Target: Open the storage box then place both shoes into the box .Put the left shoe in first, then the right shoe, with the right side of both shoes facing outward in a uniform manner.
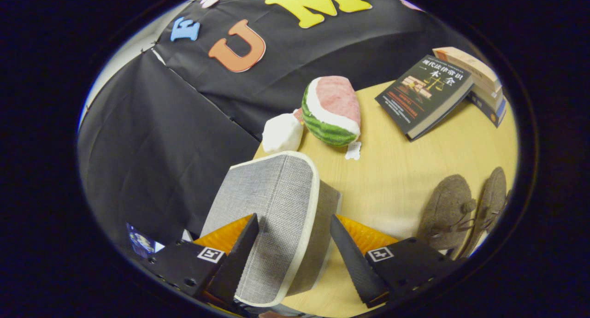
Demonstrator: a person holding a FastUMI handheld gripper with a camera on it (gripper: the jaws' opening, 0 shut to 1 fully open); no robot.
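Observation:
The grey fabric storage box lid (272,193), trimmed in white, stands tilted between my fingers, and the box body under it is hidden. My gripper (293,219) is shut on the lid. One finger lies on its broad top face and the other finger's tip meets its side rim. Two brown felt shoes (449,212) (491,203) lie side by side on the wooden table (396,170), off beyond the finger on the rim side.
A watermelon-slice toy (334,110) and a white soft object (282,132) sit beyond the lid by the black cloth wall. A dark book (424,94) leans on a stack of books (479,80) at the far side of the table.

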